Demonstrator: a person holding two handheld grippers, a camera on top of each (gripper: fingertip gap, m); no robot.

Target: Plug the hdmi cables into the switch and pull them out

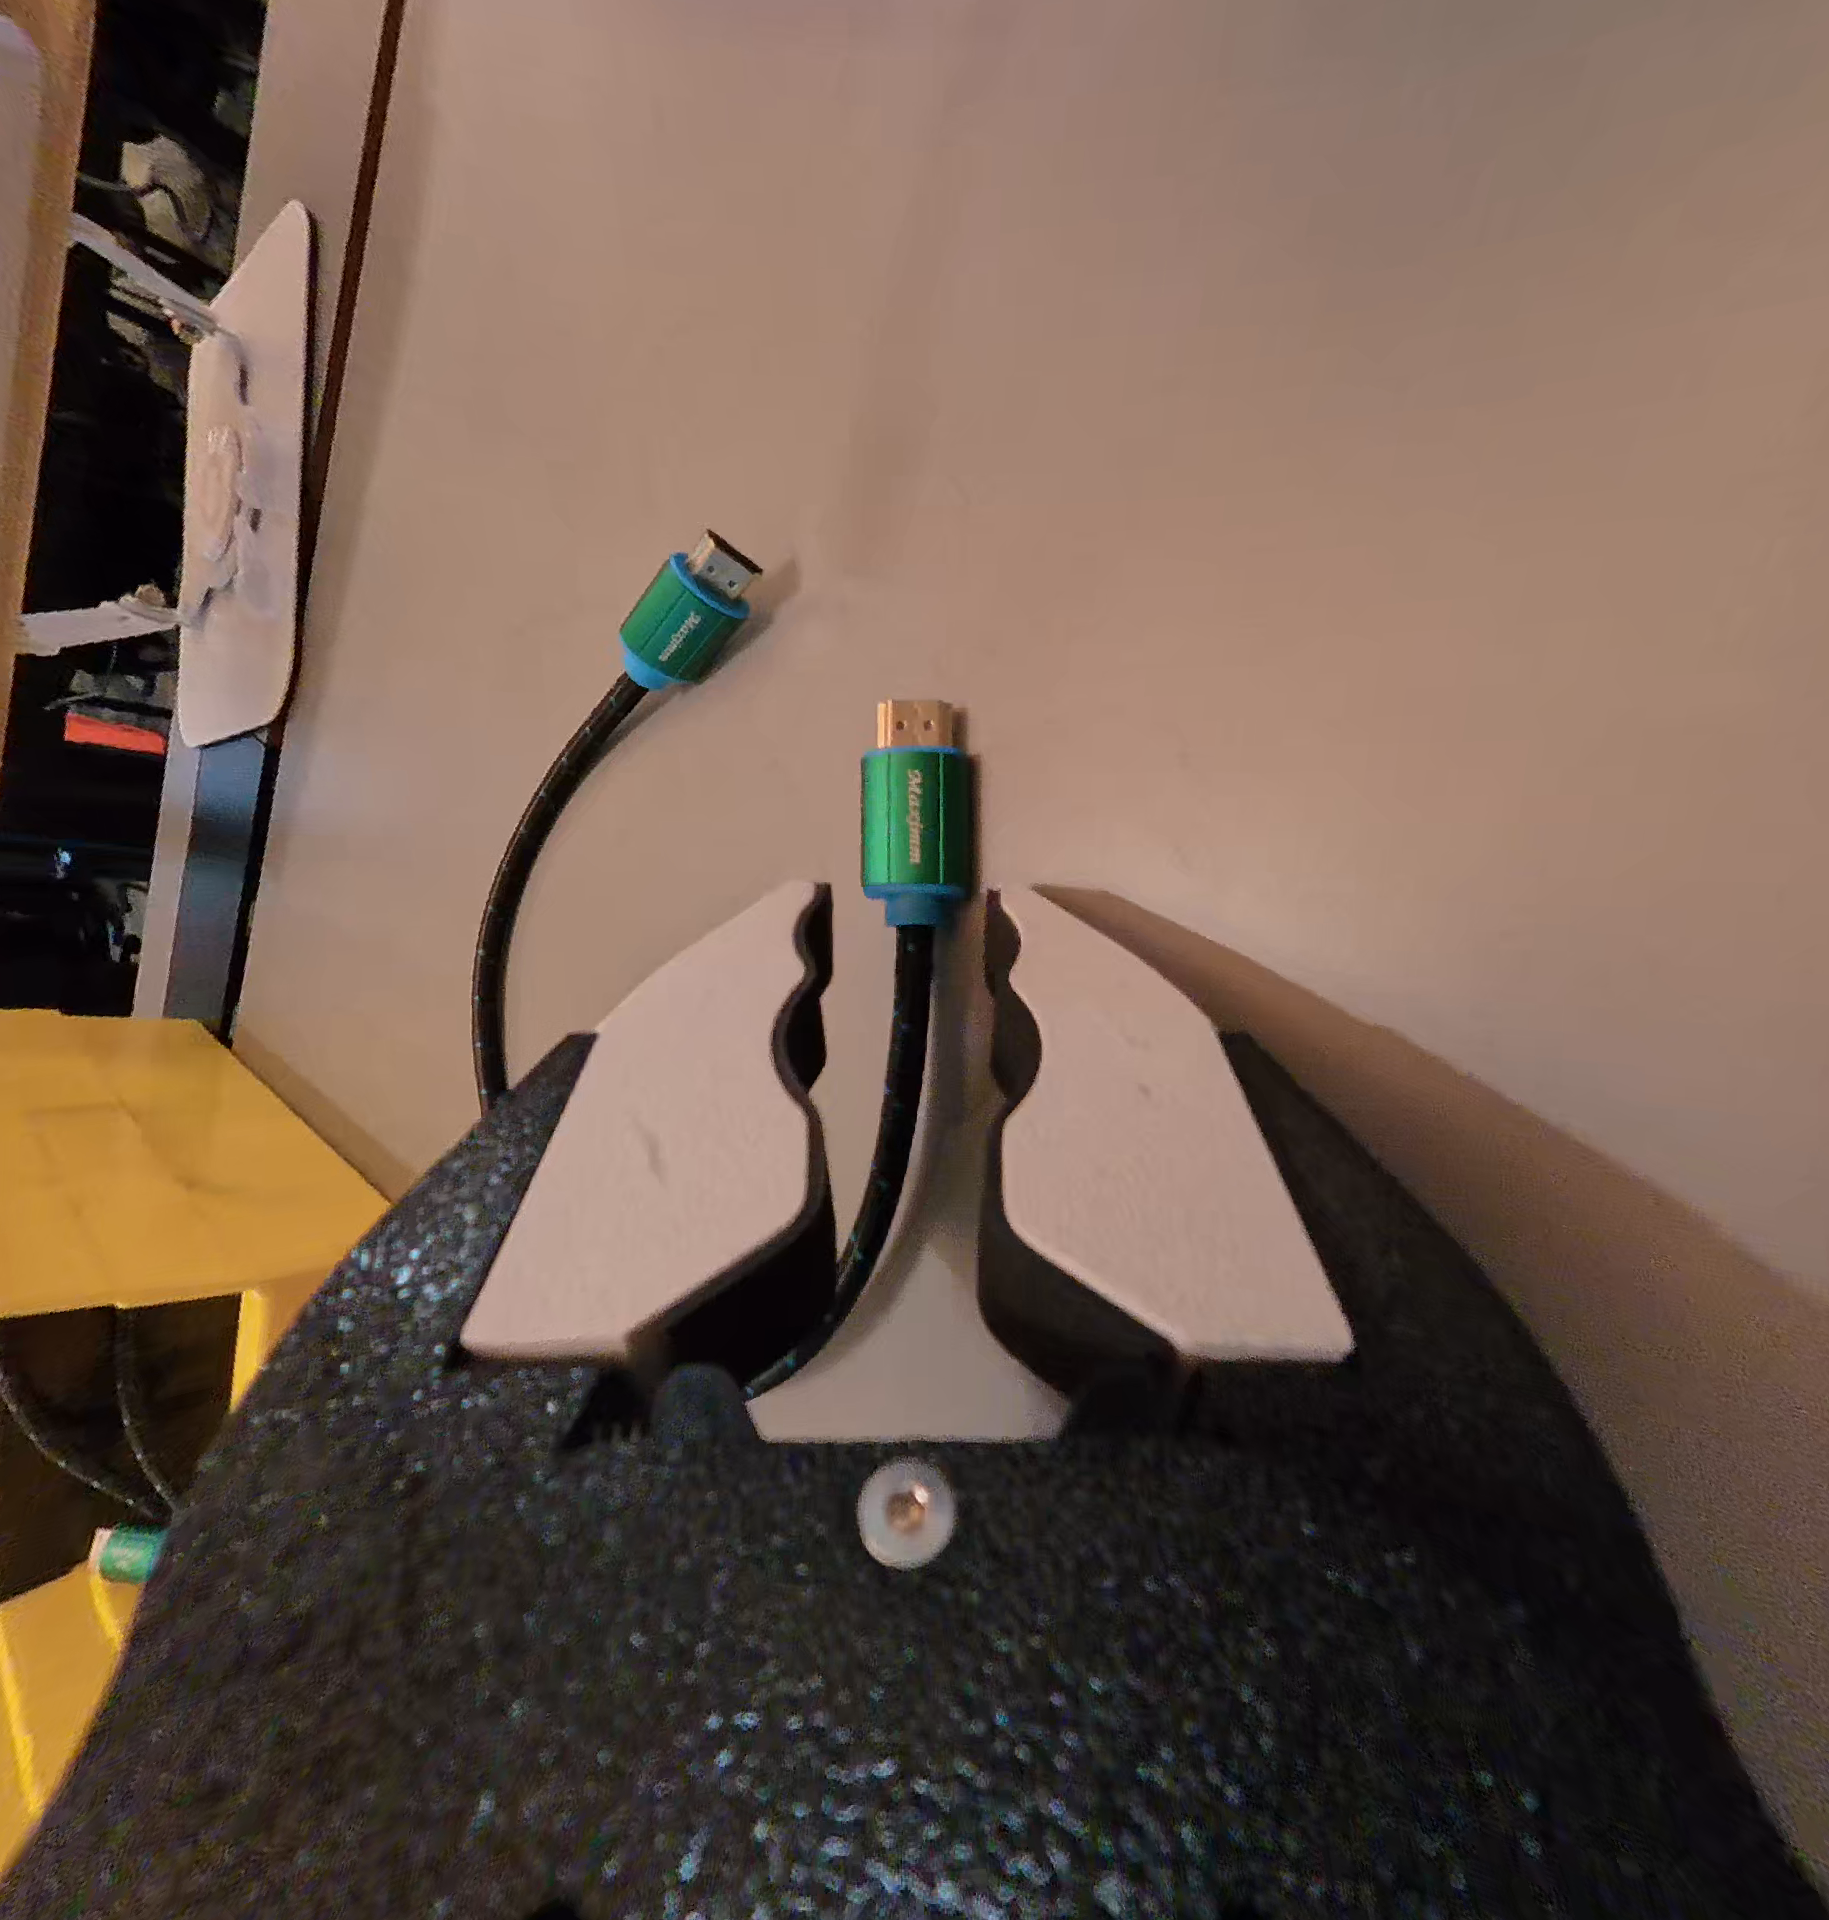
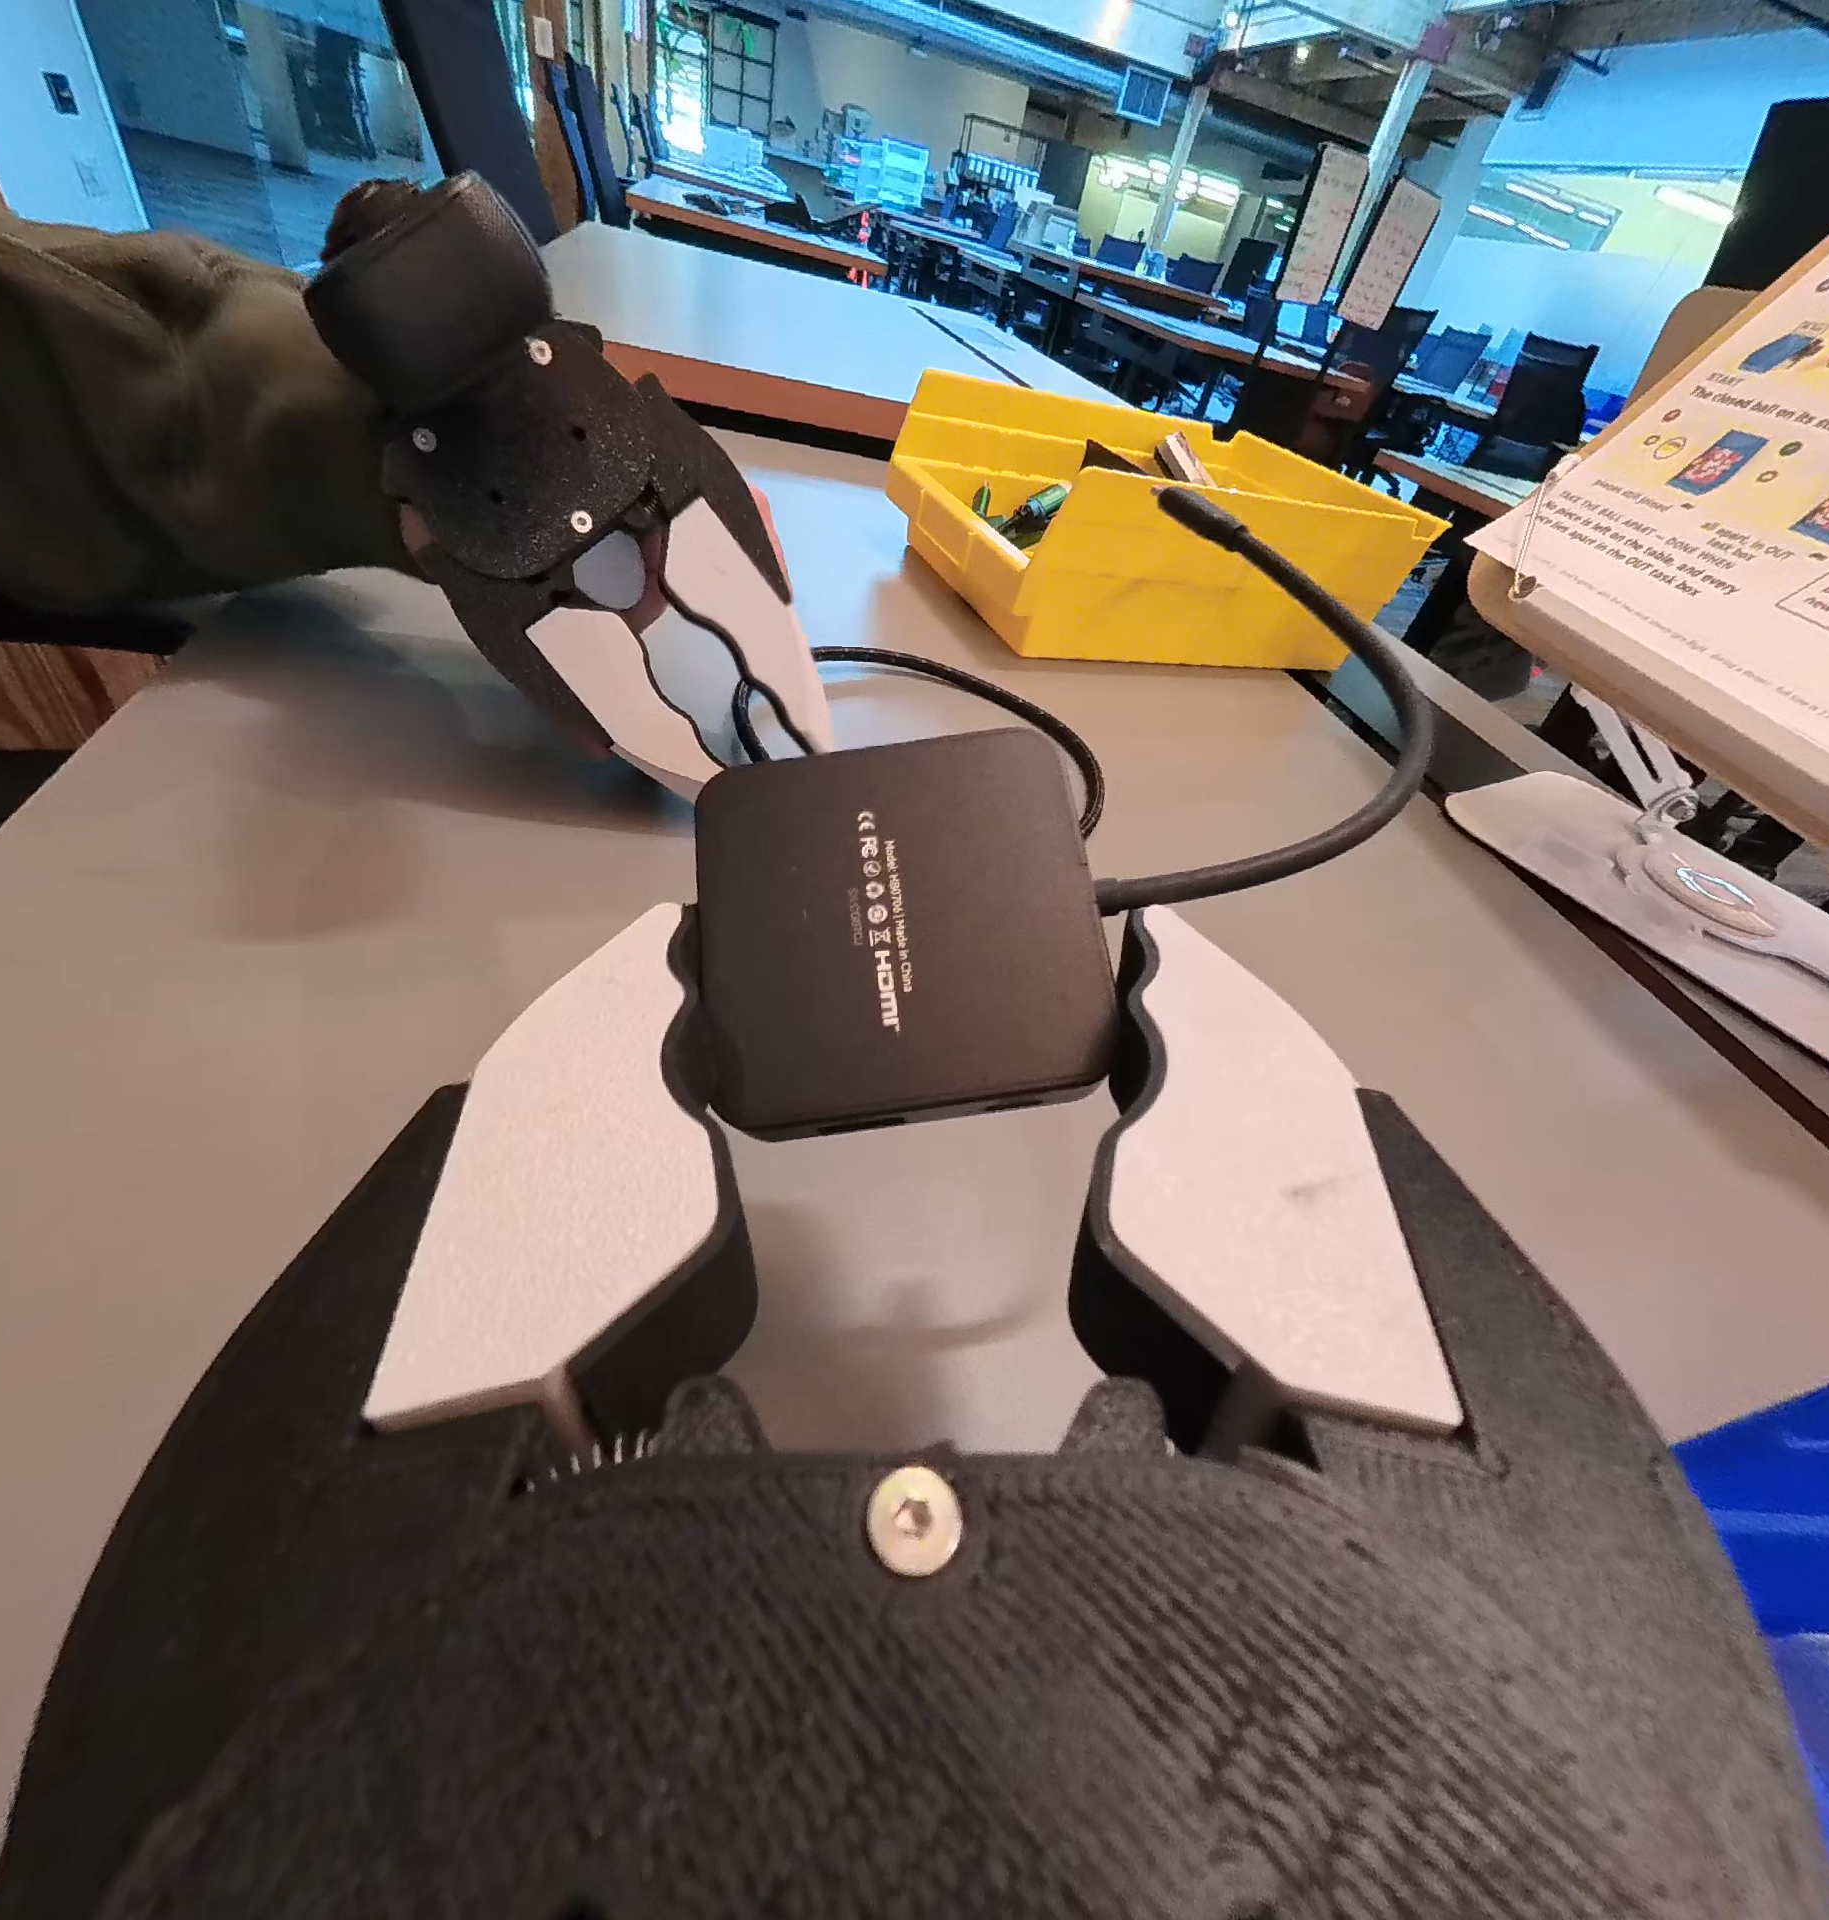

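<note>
In the left wrist view two black braided HDMI cables with green plugs lie on the grey table (image 1: 1305, 468). One plug (image 1: 915, 821) lies just past my left gripper (image 1: 910, 899), its cable running between the slightly parted fingers without touching them. The other plug (image 1: 686, 623) lies to the left. My right gripper (image 2: 905, 925) is shut on the black square switch (image 2: 899, 935), label side up, and the switch's own short lead curves up to a free end (image 2: 1196, 509). The left gripper (image 2: 728, 743) shows just beyond the switch, tips on the table.
A yellow bin (image 2: 1149, 582) with more green-plugged cables stands at the back of the table (image 2: 266, 987); it also shows at the left in the left wrist view (image 1: 110, 1143). An instruction board on a white stand (image 2: 1720, 499) is at the right. A blue object (image 2: 1772, 1558) is near right.
</note>
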